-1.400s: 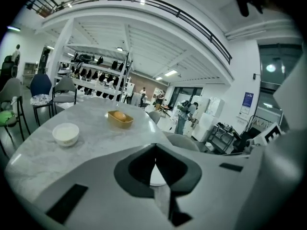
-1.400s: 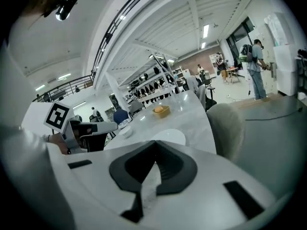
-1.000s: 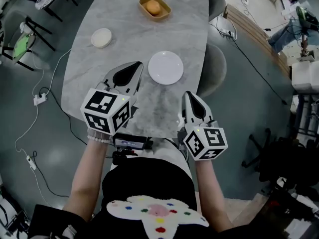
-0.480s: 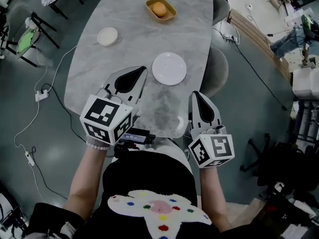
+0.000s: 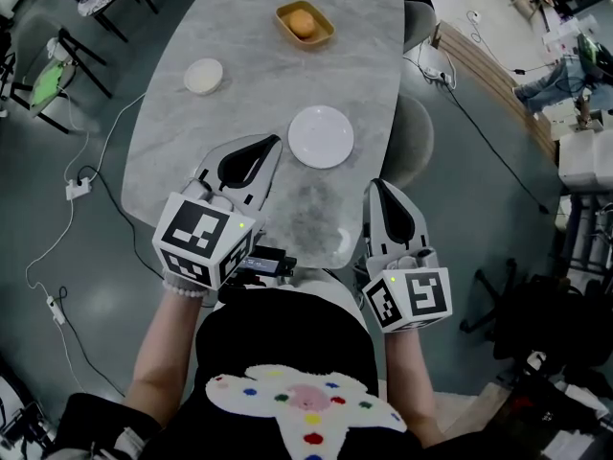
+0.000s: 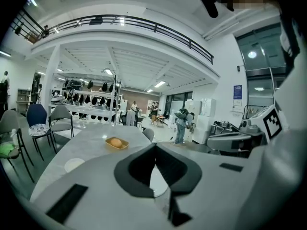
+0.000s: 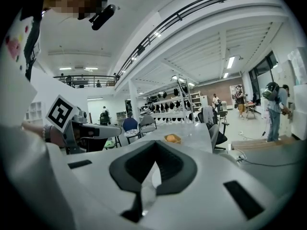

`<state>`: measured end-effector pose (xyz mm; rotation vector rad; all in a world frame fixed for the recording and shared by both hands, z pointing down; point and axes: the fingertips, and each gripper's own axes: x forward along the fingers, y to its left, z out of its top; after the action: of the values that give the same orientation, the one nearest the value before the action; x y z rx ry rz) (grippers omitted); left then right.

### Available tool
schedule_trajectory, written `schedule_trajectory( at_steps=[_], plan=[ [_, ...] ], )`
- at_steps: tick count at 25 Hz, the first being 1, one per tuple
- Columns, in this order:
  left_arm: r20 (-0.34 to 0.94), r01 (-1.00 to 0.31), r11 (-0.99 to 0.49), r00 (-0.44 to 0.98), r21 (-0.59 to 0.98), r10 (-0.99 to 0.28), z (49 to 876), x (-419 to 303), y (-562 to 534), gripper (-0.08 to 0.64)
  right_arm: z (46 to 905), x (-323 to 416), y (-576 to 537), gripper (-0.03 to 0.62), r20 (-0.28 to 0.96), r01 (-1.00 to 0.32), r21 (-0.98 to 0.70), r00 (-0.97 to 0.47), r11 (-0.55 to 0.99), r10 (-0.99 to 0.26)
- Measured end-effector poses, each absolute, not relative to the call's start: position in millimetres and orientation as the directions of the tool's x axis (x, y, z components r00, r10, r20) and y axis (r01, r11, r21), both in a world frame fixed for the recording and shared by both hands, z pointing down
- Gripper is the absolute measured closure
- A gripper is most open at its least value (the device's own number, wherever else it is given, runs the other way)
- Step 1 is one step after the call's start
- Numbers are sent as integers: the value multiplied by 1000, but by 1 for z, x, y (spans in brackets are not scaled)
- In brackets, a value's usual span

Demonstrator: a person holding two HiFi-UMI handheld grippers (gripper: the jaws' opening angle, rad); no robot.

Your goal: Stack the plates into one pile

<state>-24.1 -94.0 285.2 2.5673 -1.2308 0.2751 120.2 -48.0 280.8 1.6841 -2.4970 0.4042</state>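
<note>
A large white plate lies in the middle of the grey marble table. A smaller white plate sits apart from it, toward the far left. My left gripper hovers just left of the large plate, shut and empty. My right gripper is shut and empty too, over the table's near right edge, short of the plate. In the left gripper view the large plate shows past the closed jaws and the small plate lies to the left.
A yellow tray holding an orange round thing stands at the table's far end. A grey chair is tucked in at the right edge. Chairs and cables are on the floor at the left. People stand far off in the hall.
Both grippers have risen a little toward the camera, the right one drawing back toward the person. Both stayed shut. The plates have not moved.
</note>
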Motion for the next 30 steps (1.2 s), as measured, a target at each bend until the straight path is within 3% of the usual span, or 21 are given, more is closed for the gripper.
schedule_trajectory(
  at_steps=[30],
  plan=[
    [308, -793, -584, 607, 173, -732, 297, -32, -100, 548, 283, 113, -49, 591, 244, -922, -126, -386, 366, -890]
  ],
)
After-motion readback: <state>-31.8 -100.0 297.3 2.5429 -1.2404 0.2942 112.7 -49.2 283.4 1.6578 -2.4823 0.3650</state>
